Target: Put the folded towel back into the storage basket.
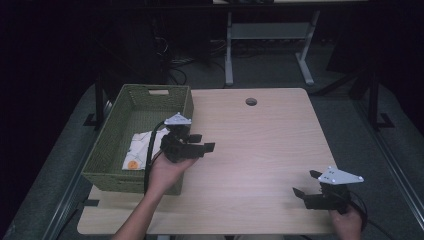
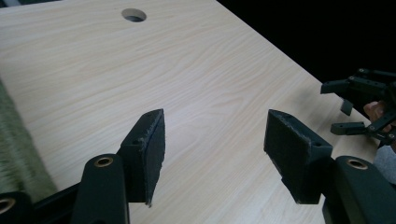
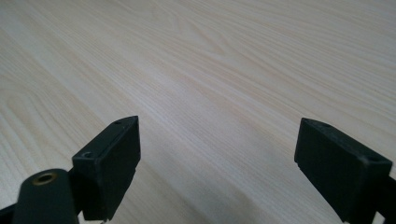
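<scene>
My left gripper [image 1: 202, 142] is held just right of a green woven basket [image 1: 107, 152], above the table, jaws pointing right. In the left gripper view its gripper [image 2: 215, 144] stands open with bare wood between the pads. My right gripper [image 1: 306, 183] rests near the table's front right corner, jaws pointing left. In the right gripper view that gripper [image 3: 217, 163] is wide open over bare tabletop. The right gripper [image 2: 348, 105] also shows at the far right of the left gripper view. Inside the basket lies a white cloth or packet [image 1: 136, 149] with an orange spot.
The light wooden table [image 1: 260, 150] has a round cable hole [image 1: 251, 101] near its far edge. The basket takes up the table's left side. Beyond the table stand a white desk frame [image 1: 265, 45] and dark floor with cables.
</scene>
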{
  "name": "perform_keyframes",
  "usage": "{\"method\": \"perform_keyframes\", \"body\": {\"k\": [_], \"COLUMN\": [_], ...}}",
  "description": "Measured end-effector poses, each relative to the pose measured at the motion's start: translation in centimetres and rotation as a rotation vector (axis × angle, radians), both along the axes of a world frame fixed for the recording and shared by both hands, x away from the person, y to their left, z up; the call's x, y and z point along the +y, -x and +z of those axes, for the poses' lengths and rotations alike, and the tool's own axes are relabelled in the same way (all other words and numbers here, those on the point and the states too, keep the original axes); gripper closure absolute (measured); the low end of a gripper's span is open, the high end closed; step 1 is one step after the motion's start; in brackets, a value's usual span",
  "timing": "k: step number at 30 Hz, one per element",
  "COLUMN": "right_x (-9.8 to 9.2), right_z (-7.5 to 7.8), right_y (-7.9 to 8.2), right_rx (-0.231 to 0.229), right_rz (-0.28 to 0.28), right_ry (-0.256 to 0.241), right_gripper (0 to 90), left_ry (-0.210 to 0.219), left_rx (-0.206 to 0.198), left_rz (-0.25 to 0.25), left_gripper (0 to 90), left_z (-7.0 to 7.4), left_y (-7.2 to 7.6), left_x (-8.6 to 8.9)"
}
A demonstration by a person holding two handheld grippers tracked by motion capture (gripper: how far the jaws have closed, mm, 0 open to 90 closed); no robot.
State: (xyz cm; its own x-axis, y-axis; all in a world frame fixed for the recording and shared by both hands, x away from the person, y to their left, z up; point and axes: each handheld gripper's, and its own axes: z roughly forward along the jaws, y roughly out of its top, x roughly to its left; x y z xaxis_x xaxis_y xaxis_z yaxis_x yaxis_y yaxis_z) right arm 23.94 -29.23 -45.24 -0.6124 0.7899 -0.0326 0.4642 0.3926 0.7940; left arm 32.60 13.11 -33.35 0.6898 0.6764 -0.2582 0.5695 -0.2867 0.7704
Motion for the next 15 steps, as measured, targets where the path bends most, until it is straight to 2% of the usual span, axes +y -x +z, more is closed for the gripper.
{"method": "perform_keyframes", "body": {"k": [3, 4, 12, 15], "right_x": [0.0, 0.0, -0.2, -0.3], "right_z": [0.0, 0.0, 0.1, 0.1], "right_y": [0.0, 0.0, 0.2, 0.2], "right_rx": [-0.001, -0.001, -0.010, -0.007], "right_rz": [-0.002, -0.002, -0.003, -0.006], "right_ry": [-0.001, -0.002, -0.007, -0.010], "right_gripper": [14.0, 14.0, 14.0, 14.0], "left_ry": [0.003, -0.011, -0.008, -0.019], "left_rx": [0.000, -0.003, 0.014, 0.020], "left_rz": [-0.010, -0.012, -0.039, -0.057], "left_gripper": [38.7, 37.8, 37.1, 37.2], "left_z": [-0.5, -0.8, -2.3, -2.8], "left_y": [0.1, 0.2, 0.3, 0.4], "left_x": [-0.8, -1.4, -3.0, -3.7]}}
